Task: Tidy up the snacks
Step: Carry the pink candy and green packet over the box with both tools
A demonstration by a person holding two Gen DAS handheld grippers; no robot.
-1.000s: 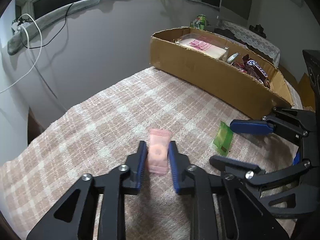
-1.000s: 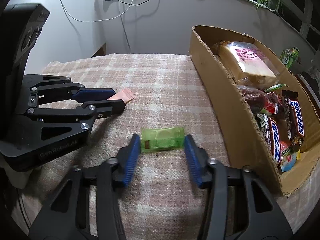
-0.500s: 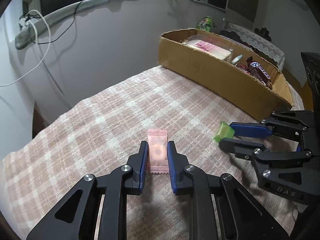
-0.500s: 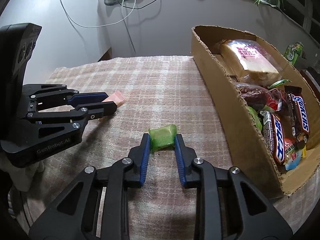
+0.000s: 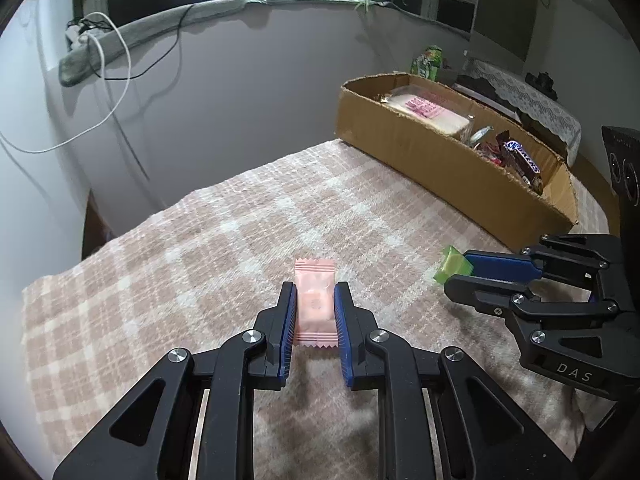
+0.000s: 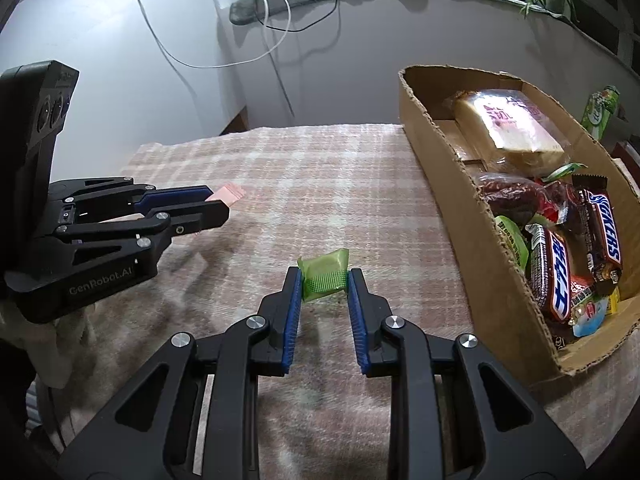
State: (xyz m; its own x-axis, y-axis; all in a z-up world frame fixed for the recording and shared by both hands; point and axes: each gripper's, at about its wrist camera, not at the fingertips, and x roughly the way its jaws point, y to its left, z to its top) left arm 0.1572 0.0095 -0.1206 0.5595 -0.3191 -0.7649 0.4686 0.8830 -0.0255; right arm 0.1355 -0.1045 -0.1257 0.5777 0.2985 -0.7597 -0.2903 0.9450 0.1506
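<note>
A pink wrapped candy [image 5: 314, 304] is pinched between the blue pads of my left gripper [image 5: 315, 296], just above the plaid cloth [image 5: 240, 240]. My right gripper [image 6: 323, 276] is shut on a small green wrapped snack [image 6: 325, 270], crumpled between its pads. In the left wrist view the right gripper [image 5: 460, 270] sits to the right with the green snack [image 5: 451, 264] at its tips. From the right wrist view the left gripper [image 6: 218, 206] lies to the left, the pink candy [image 6: 228, 194] poking out. A long cardboard box [image 6: 460, 216] holds bread, chocolate bars and other snacks.
The box [image 5: 440, 168] runs along the far right side of the table. A grey wall with hanging cables [image 5: 112, 92] stands behind the table edge. A green can [image 6: 600, 110] stands beyond the box. Plants sit on the sill above.
The right gripper's jaws closed on the green snack and squeezed it narrower. The left gripper kept its hold on the pink candy, and both views tipped slightly upward.
</note>
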